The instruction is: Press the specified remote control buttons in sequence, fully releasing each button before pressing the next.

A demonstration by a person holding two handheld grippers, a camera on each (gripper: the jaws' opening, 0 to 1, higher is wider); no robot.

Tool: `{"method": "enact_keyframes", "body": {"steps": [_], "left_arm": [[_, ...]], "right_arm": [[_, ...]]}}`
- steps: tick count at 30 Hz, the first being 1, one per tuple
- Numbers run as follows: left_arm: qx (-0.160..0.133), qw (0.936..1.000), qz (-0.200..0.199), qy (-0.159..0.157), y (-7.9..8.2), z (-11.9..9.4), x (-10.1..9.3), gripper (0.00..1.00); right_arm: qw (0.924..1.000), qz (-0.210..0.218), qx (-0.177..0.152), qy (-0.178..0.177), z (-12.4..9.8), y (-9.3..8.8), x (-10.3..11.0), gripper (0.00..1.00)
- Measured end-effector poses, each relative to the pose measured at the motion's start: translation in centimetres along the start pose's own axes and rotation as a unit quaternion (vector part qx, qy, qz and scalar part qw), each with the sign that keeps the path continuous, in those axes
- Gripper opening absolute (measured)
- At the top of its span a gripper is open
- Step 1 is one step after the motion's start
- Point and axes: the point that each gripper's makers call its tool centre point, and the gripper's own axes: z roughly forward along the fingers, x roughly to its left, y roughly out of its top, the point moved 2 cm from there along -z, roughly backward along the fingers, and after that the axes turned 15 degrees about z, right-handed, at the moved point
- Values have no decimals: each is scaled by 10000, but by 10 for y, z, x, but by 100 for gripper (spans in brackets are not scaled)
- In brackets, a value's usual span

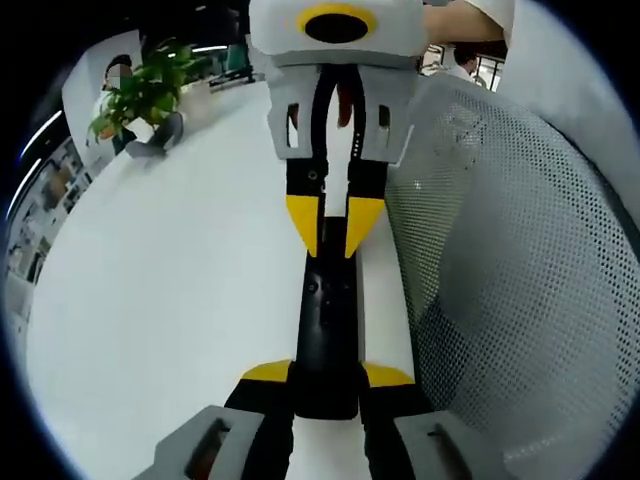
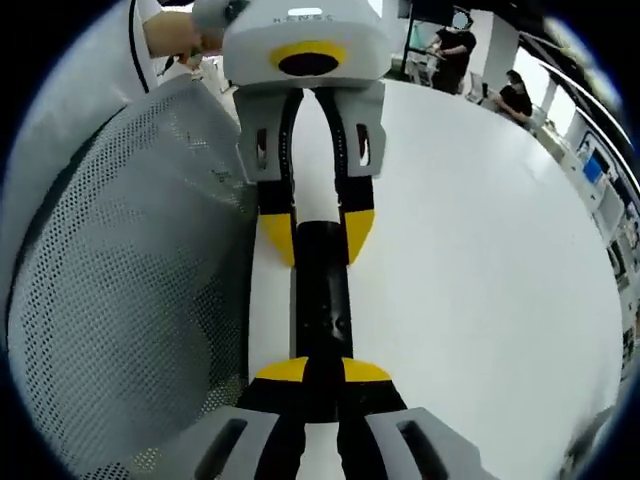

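In the left gripper view, a potted green leafy plant (image 1: pixel 145 95) is seen at the far left edge of the smooth white table top (image 1: pixel 170 300), with a wide bare stretch of table between it and the middle. At the centre, the long slim black remote control (image 1: pixel 327 335) is held end to end: the near end is clamped between the yellow-tipped jaws of the left gripper (image 1: pixel 327 385), and the far end is clamped by the right gripper (image 1: pixel 333 225), which enters from the top. To the right, just beside the remote, a grey perforated metal mesh basket (image 1: pixel 510 270) is seen; what it holds cannot be told.

In the right gripper view, the same mesh basket (image 2: pixel 110 290) lies at the left, its wall close to the remote control (image 2: pixel 322 300). The right gripper (image 2: pixel 320 375) is closed on the near end, and the left gripper (image 2: pixel 318 235) is closed on the far end. A hand (image 2: pixel 175 35) is seen at the top left. To the right, the white table (image 2: pixel 480 260) is open up to its far edge, where 2 people (image 2: pixel 455 50) are seen.
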Motion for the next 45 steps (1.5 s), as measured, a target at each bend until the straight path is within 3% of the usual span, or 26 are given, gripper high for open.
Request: {"method": "enact_keyframes", "body": {"steps": [4, 7, 9, 11, 16, 20, 27, 30, 32, 33, 35, 36, 40, 43, 45], "left_arm": [[-17, 10000, 3, 14, 0, 0, 0, 24], [-50, 10000, -2, 20, 0, 0, 0, 24], [-95, 9999, -15, 32, -1, -1, -1, 24], [-171, 9998, -36, 55, -1, -1, -1, 24], [-241, 9997, -41, 72, -1, -1, -1, 24], [-225, 9997, -37, 64, -1, -1, -1, 24], [-258, 9996, -43, 76, -1, -1, -1, 24], [-250, 9997, -27, 72, -1, -1, -1, 24], [-243, 9997, -24, 69, -1, -1, -1, 24], [-237, 9997, -20, 67, -1, -1, -1, 24], [-237, 9997, -20, 65, -1, -1, -1, 24], [-240, 9997, -26, 68, -1, -1, 0, 24], [-267, 9996, -59, 101, -1, -1, 0, 24], [-292, 9995, -80, 124, -1, -1, 0, 24], [-305, 9994, -95, 138, -1, -1, 0, 24]], "right_arm": [[10000, 9, -60, -38, 0, -1, 1, 7], [9971, 143, -747, 59, -1, 1, 0, 7], [9910, 592, -1182, 231, -3, -2, -2, 7], [9888, 534, -1373, 237, -3, -3, -2, 7], [9910, 118, -1328, 115, -2, -1, 2, 7], [9940, 5, -1084, 151, -1, 3, 1, 7], [9970, -646, -433, 28, 1, 5, 3, 7], [9989, -470, 54, -34, 2, 6, 3, 7], [9991, -353, 199, -105, 3, 7, 3, 7], [9990, -404, 177, -80, 4, 9, 2, 7], [9999, -3, 129, -63, 3, 8, 1, 7], [10000, -39, 68, -45, 3, 7, 1, 7], [9980, 322, -540, -63, 1, 6, 0, 7], [9904, 937, -1014, -113, 1, 6, -1, 6], [9859, 1234, -1123, -125, 1, 7, -1, 6]]}}
